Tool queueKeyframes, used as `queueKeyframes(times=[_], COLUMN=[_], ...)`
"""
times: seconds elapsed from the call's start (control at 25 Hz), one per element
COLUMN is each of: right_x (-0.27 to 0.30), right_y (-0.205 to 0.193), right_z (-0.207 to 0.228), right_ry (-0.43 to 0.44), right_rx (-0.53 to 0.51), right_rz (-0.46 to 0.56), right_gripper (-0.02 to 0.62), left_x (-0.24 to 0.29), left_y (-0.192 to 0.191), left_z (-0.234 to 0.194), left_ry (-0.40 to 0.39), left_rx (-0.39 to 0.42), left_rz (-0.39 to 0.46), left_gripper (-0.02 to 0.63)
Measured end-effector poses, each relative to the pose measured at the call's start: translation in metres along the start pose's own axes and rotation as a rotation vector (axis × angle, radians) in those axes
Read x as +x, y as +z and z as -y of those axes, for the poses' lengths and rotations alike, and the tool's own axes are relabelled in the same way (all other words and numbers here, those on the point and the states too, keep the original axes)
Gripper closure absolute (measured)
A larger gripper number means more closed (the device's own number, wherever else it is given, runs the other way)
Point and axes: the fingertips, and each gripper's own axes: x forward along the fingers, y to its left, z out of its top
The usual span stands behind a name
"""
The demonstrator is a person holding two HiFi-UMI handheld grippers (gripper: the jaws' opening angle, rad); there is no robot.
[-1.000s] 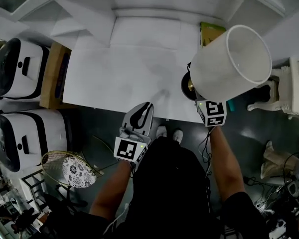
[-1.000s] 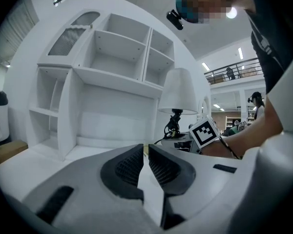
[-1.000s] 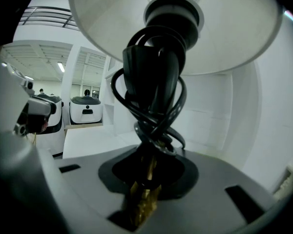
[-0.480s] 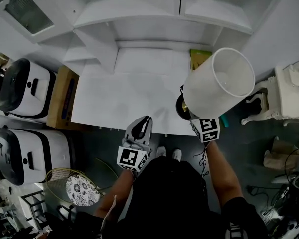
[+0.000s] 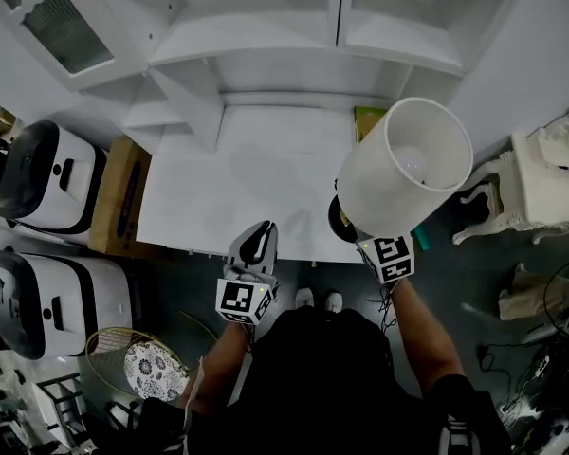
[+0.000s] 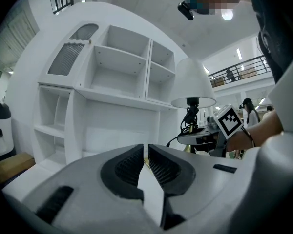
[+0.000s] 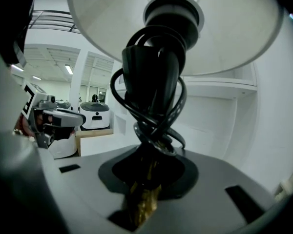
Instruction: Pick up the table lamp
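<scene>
The table lamp has a white drum shade [image 5: 403, 164], a brass stem wound with black cord [image 7: 154, 106] and a dark round base [image 5: 339, 220]. My right gripper [image 7: 147, 179] is shut on the brass stem just under the cord and holds the lamp up over the front right corner of the white desk [image 5: 247, 183], tilted towards me. In the head view only its marker cube [image 5: 387, 259] shows below the shade. My left gripper [image 5: 260, 235] hovers at the desk's front edge, jaws shut and empty. The left gripper view shows the lamp [image 6: 191, 84] at its right.
A white shelf unit [image 5: 266, 36] rises behind the desk. Two white machines [image 5: 47, 173] and a cardboard box [image 5: 123, 188] stand at the left. A green box [image 5: 367, 121] lies at the desk's back right. A white ornate chair [image 5: 541, 183] is at the right, a wire basket [image 5: 137, 363] below left.
The right gripper has lifted the lamp higher, and the shade now sits nearer the camera and more to the left. The left gripper has risen too. Both grips are unchanged.
</scene>
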Motion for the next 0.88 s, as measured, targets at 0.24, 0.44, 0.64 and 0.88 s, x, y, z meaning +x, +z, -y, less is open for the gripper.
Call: queueKeyframes(times=[0.24,0.44,0.64,0.88], right_x=[-0.009,-0.020,-0.030,-0.041], right_y=[0.009,0.011,0.007,0.001], right_z=[-0.019,-0.029,-0.038,-0.043], right_ry=[0.048,0.071,0.089,0.096], right_rx=[-0.006,0.013,-0.005,0.007], right_rz=[0.004,0.005,-0.002,-0.008], right_gripper=[0.511,0.511,0.511,0.511], left_x=[-0.006,-0.011,-0.018,-0.023], left_y=[0.004,0.010,0.012,0.014], left_z=[-0.007,-0.002,0.005,0.010], left_ry=[0.031,0.043,0.048,0.051], left_rx=[0.008,0.021,0.031,0.046], left_rz=[0.004,0.012,0.020,0.021], left_gripper=[0.588,0.587,0.588,0.588])
